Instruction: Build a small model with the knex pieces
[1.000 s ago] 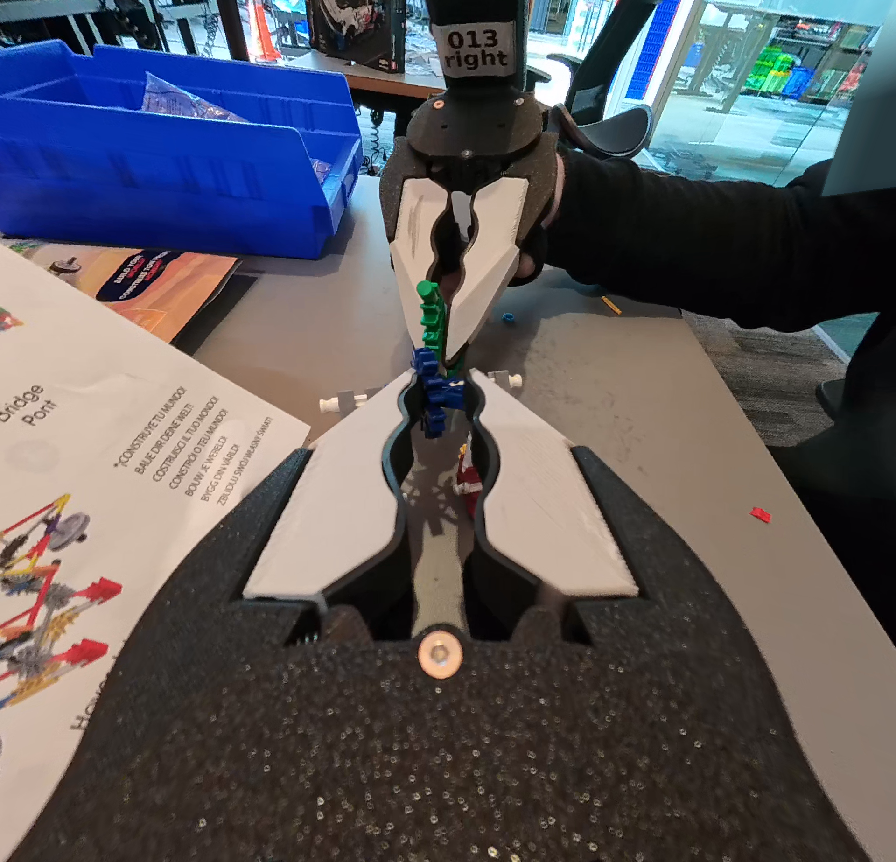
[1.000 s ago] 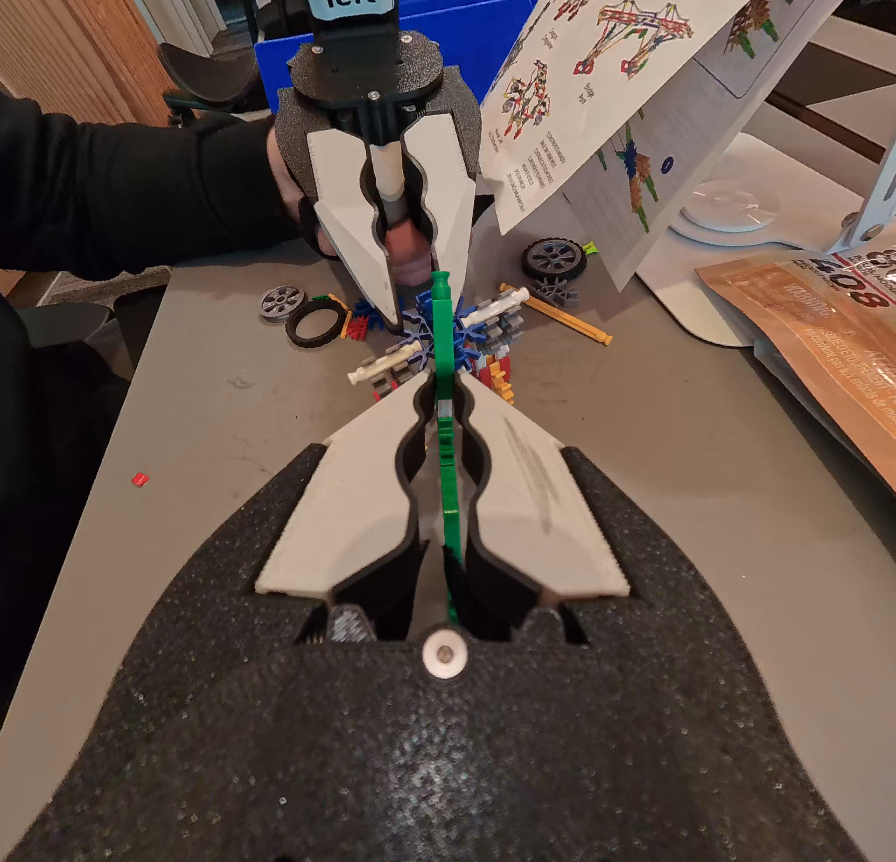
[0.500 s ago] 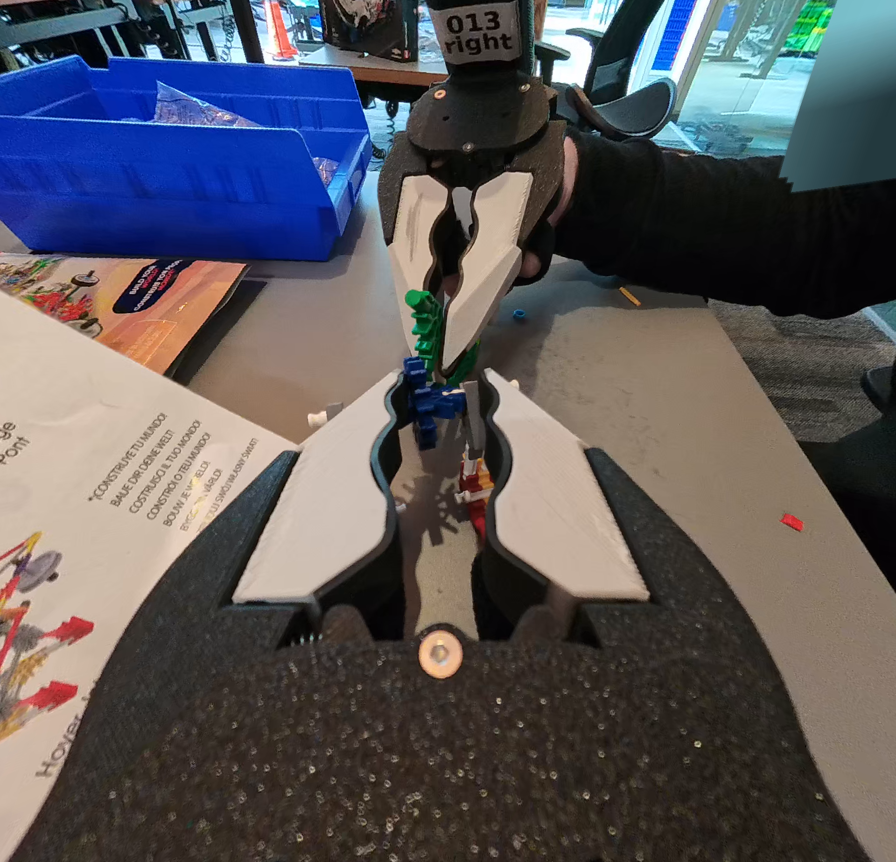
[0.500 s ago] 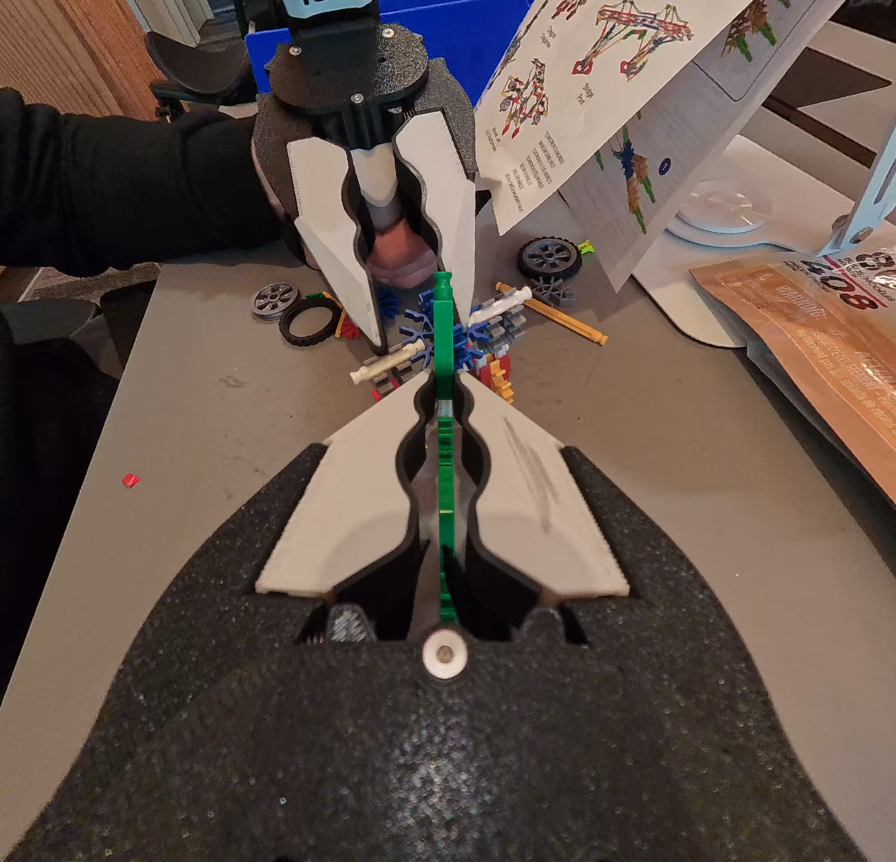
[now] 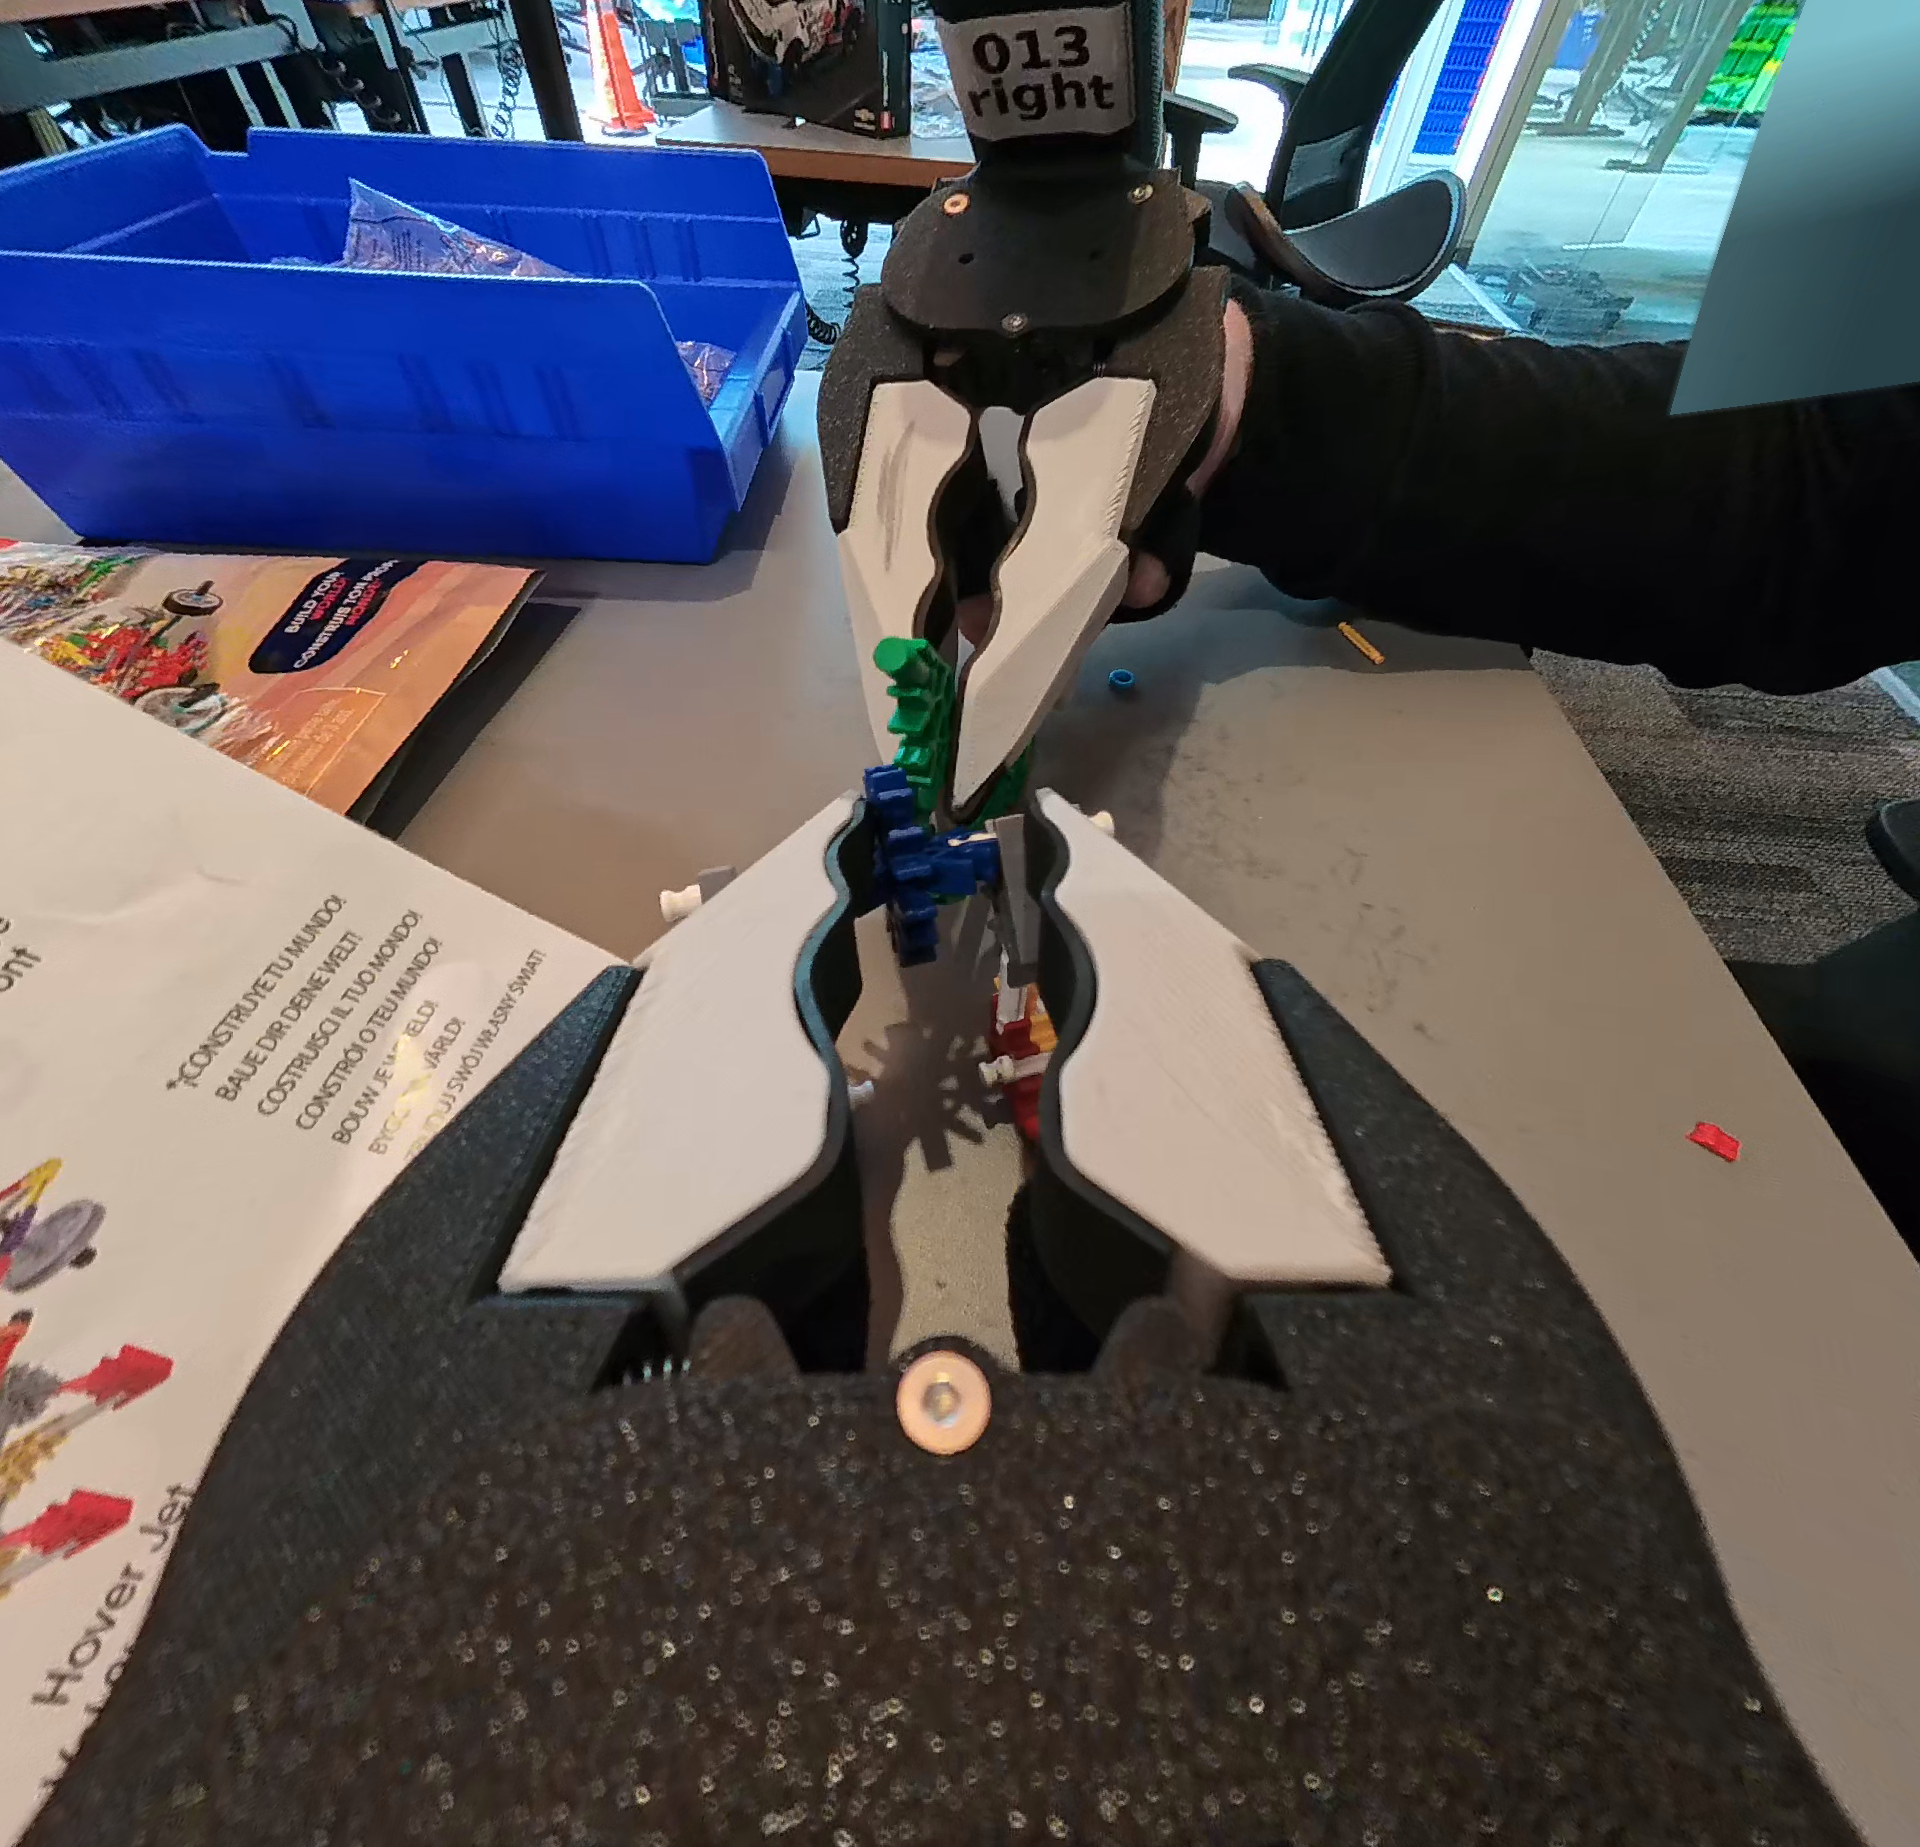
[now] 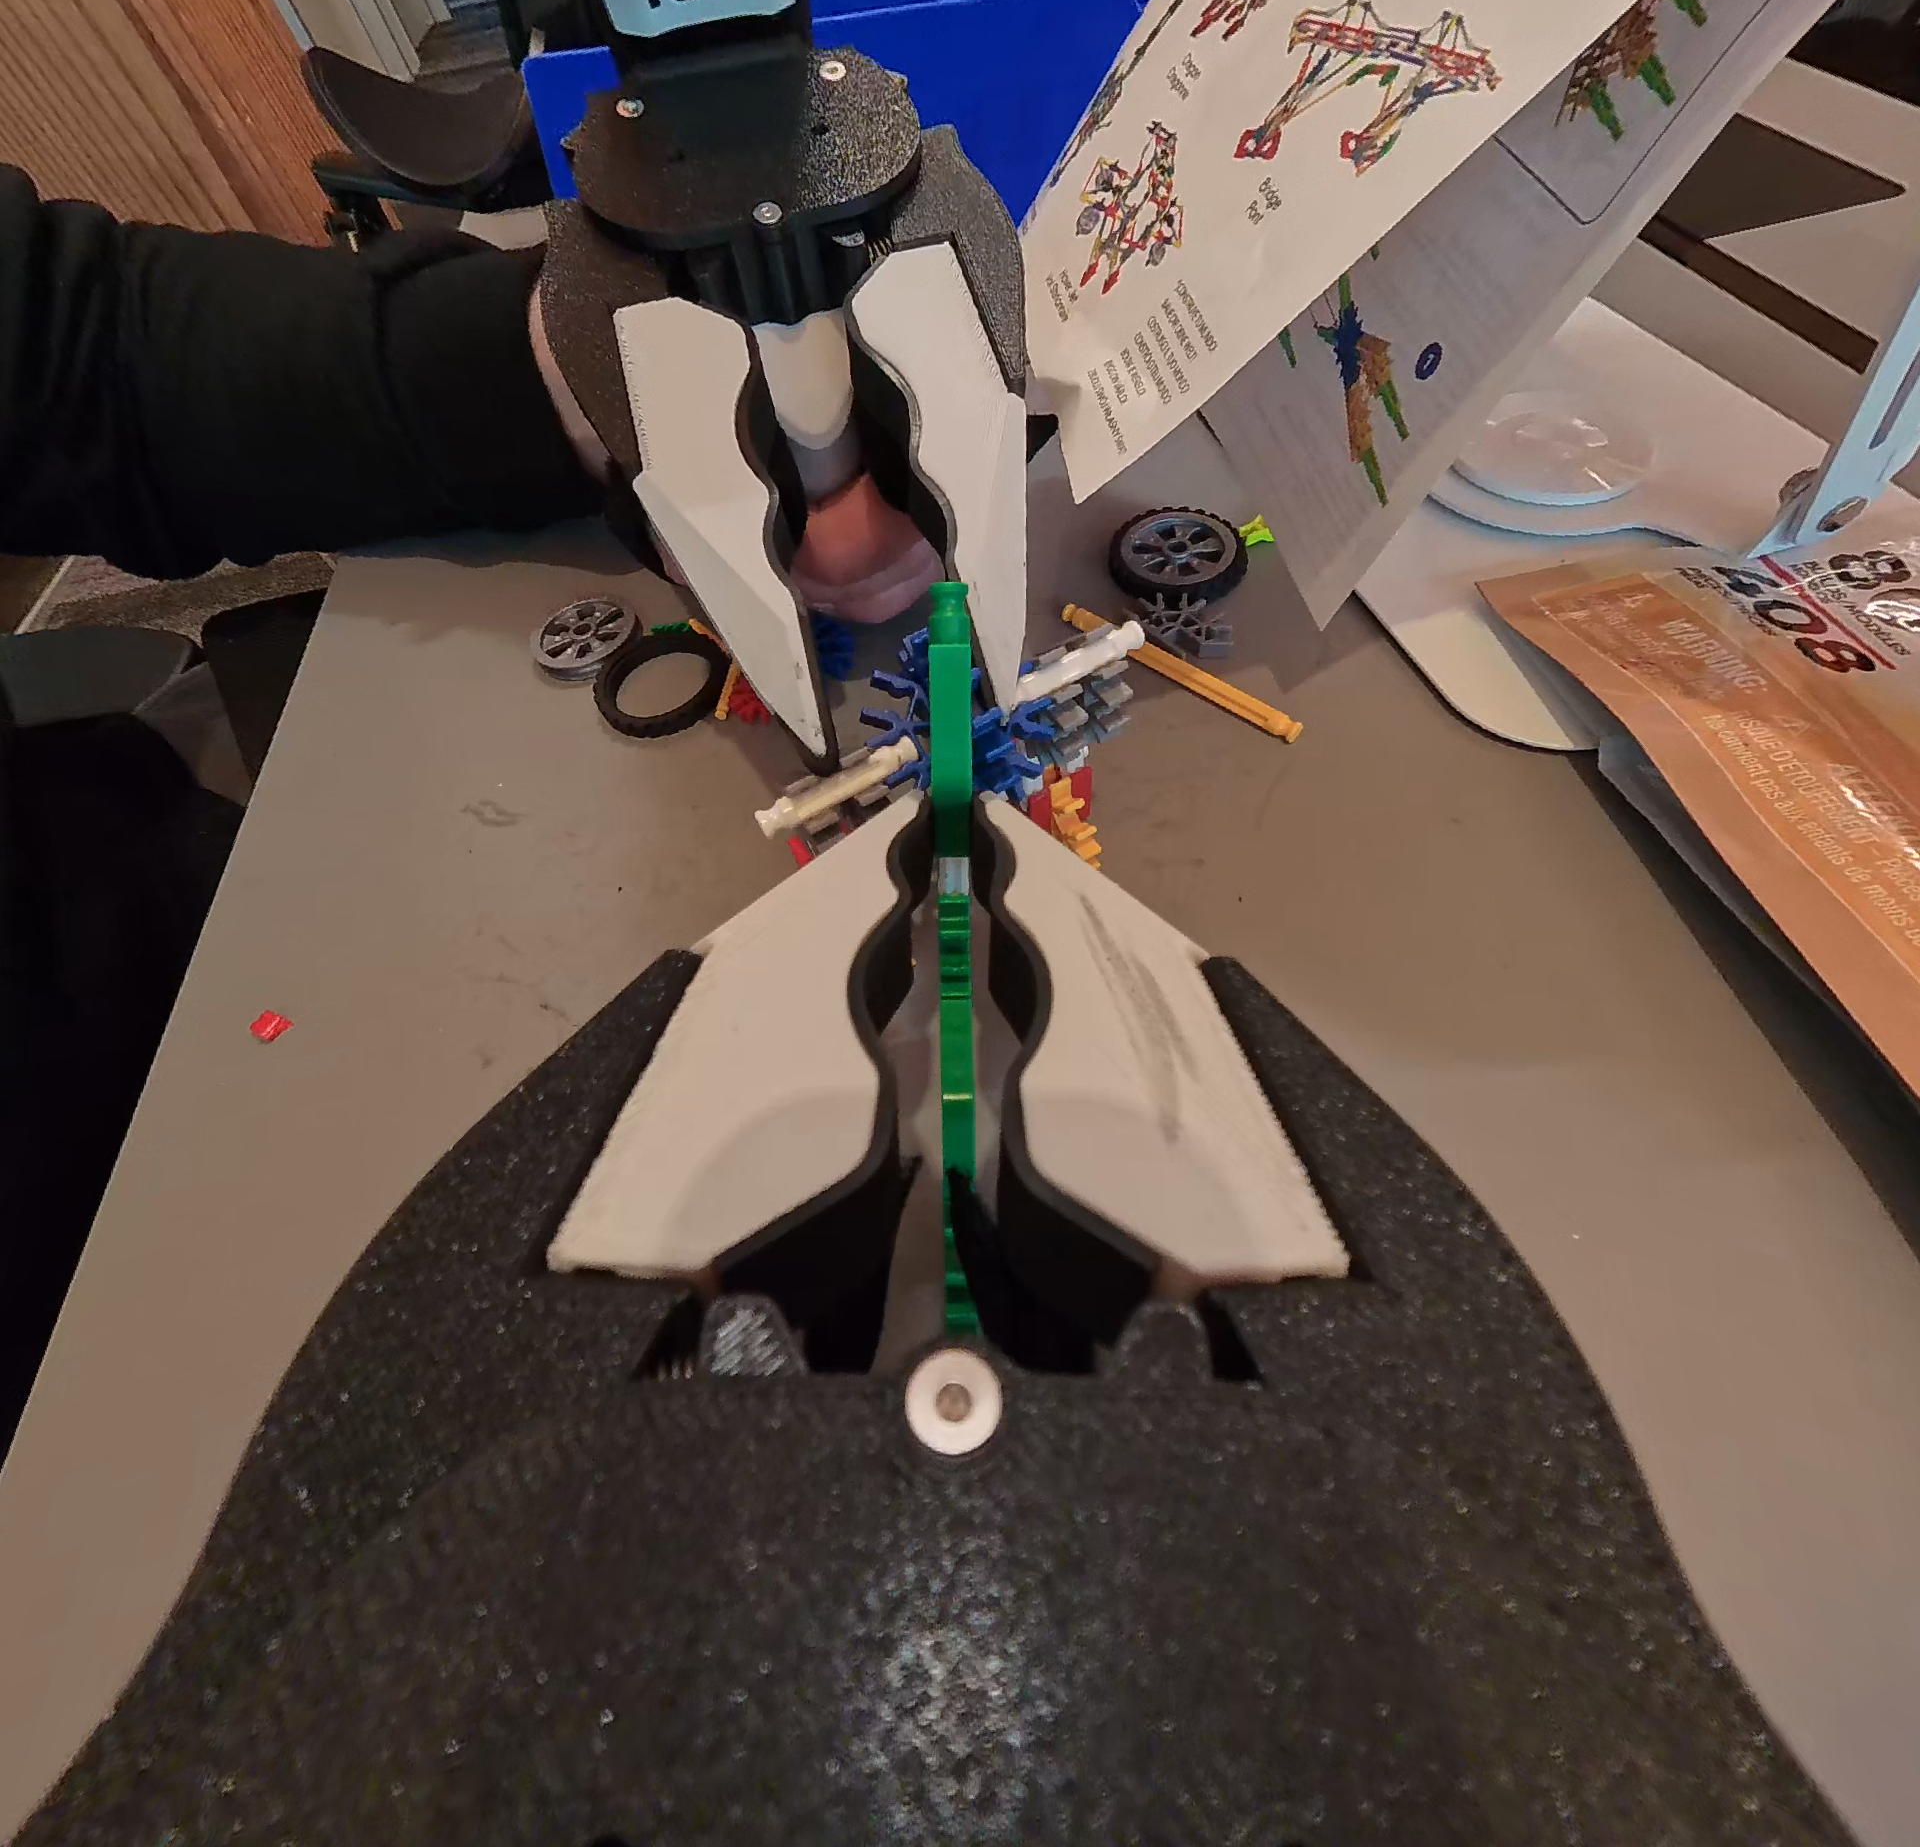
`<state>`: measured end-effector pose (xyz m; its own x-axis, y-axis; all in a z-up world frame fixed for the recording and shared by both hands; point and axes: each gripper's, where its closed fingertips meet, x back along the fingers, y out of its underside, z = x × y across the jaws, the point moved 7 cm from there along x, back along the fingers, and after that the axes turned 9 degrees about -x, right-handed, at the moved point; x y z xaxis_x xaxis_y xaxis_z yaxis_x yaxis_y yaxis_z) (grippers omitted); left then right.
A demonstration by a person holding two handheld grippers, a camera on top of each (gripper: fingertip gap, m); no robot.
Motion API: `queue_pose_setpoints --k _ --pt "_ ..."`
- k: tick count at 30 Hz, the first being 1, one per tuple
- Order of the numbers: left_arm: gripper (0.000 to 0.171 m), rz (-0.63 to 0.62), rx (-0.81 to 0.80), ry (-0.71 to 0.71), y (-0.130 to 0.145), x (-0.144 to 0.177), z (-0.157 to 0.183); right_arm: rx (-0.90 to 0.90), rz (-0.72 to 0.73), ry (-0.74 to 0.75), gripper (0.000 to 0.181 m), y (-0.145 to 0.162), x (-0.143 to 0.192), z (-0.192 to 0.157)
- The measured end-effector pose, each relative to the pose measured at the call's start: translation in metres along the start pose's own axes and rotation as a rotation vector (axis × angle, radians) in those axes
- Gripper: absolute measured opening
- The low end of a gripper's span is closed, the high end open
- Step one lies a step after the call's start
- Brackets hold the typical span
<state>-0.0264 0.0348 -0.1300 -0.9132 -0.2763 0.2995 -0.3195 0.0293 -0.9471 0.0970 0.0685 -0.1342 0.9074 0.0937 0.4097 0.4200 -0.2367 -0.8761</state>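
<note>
Two things are hard to read: how the blue snowflake connector (image 5: pixel 914 862) joins the green rod (image 6: pixel 951 717), since the fingertips crowd that spot, and the lower end of the rod, which runs back into the shadow between the right gripper's (image 6: pixel 948 810) fingers. The small grey, red and yellow assembly (image 5: pixel 1018 1028) under the connector is partly hidden by the left gripper's (image 5: pixel 948 821) right finger.

The right gripper is closed tight on the green rod, which lies along its midline and sticks out toward 12 o'clock in the right wrist view. The left gripper stands part-way open, its fingers either side of the blue connector and assembly; whether either finger touches them I cannot tell. The two grippers face each other, tips nearly meeting over the grey table (image 5: pixel 1299 862).

In the right wrist view, a loose black tyre (image 6: pixel 657 691) and grey hub (image 6: pixel 585 636) lie at 10 o'clock of the rod tip, a wheel (image 6: pixel 1174 550) and yellow rod (image 6: pixel 1195 675) at 2 o'clock, with an instruction sheet (image 6: pixel 1299 187) leaning above them. In the left wrist view a blue bin (image 5: pixel 364 384) sits at 10 o'clock, and a red scrap (image 5: pixel 1712 1141) at 3 o'clock.
</note>
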Motion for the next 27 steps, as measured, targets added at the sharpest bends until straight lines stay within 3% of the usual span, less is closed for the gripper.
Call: queue_pose_setpoints --k 17,27 --pt "0.026 0.053 0.049 0.045 0.0032 0.0019 -0.0029 -0.018 0.013 -0.014 0.005 0.0003 0.0023 0.0015" --pt "0.014 0.058 0.047 0.028 0.0046 0.0021 -0.0053 -0.038 0.013 -0.021 0.006 0.0011 0.0011 0.0020"
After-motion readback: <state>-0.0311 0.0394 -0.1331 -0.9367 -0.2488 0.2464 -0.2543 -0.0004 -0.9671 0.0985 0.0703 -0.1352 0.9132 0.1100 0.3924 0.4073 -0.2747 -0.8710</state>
